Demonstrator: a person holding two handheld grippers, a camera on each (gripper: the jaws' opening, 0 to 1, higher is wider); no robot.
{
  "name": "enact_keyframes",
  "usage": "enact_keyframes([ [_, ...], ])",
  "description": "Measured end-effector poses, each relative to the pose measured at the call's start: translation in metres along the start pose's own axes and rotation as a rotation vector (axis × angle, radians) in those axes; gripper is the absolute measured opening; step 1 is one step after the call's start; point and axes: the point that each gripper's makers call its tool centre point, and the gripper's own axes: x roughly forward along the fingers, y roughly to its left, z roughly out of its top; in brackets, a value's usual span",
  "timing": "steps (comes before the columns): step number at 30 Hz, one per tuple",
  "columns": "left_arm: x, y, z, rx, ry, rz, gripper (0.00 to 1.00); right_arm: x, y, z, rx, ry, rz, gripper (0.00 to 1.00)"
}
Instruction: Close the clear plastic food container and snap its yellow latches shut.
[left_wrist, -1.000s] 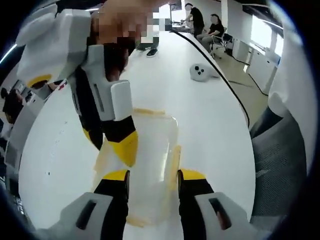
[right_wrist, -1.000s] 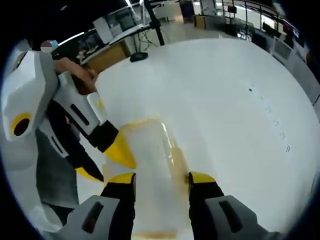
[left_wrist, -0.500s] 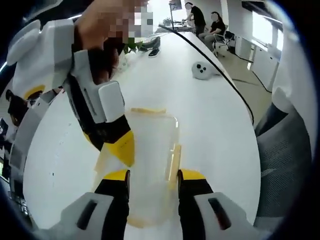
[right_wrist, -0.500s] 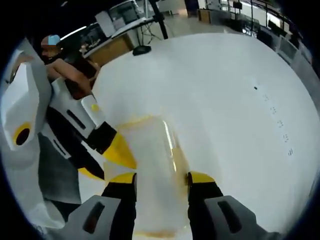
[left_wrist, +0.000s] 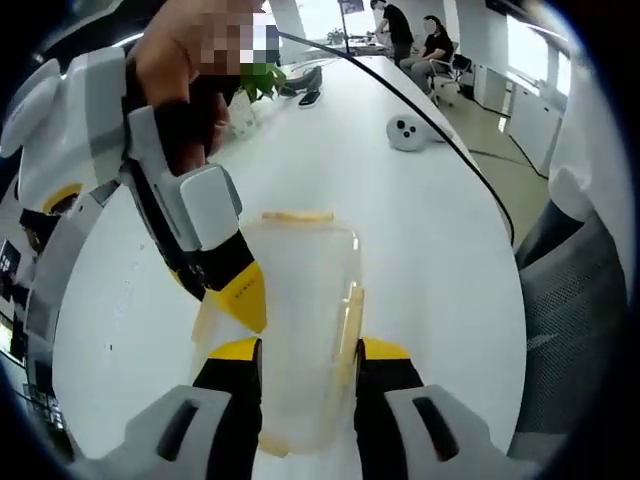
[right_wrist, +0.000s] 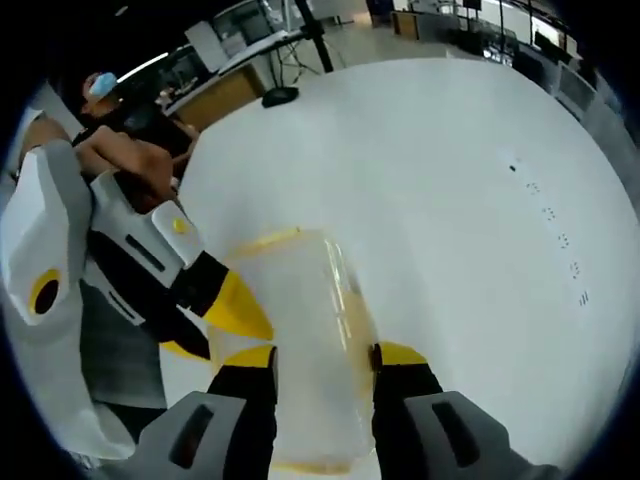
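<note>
Left of the clear plastic food container (left_wrist: 300, 330), the right gripper (left_wrist: 235, 300) is coming in, yellow tips touching that side; can't tell if its jaws are gripping anything. The container's sitting on the white table (left_wrist: 420, 230), lid on, looks like nothing's inside it. Yellow latches (left_wrist: 350, 320) are running along its edges. The left gripper (left_wrist: 305, 350) is straddling its near end, jaws apart. Beyond the container on the table, a small white gadget (left_wrist: 405, 132) is lying well apart.

From the right gripper view, the left gripper (right_wrist: 225, 315) is poking at the container (right_wrist: 300, 350) on its left side.
</note>
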Motion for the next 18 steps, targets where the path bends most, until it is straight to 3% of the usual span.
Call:
enact_keyframes([
  [2, 0.001, -0.001, -0.0003, 0.005, 0.005, 0.01, 0.34, 0.0011, 0.0005, 0.0008, -0.005, 0.012, -0.002, 0.35],
  [3, 0.0016, -0.0014, -0.0004, 0.012, 0.004, 0.012, 0.33, -0.0003, -0.0012, -0.0092, -0.036, 0.083, -0.01, 0.35],
  [4, 0.0025, 0.0049, 0.0061, 0.075, -0.016, 0.053, 0.33, 0.0043, -0.0003, -0.0053, 0.006, 0.064, -0.007, 0.35],
  [5, -0.0006, -0.0015, 0.0025, 0.049, 0.008, 0.036, 0.33, 0.0077, -0.0012, -0.0037, -0.003, 0.059, 0.001, 0.35],
  [18, 0.002, -0.0012, 0.0004, 0.035, -0.009, 0.023, 0.34, 0.0042, 0.0006, -0.0009, 0.001, 0.035, 0.008, 0.36],
])
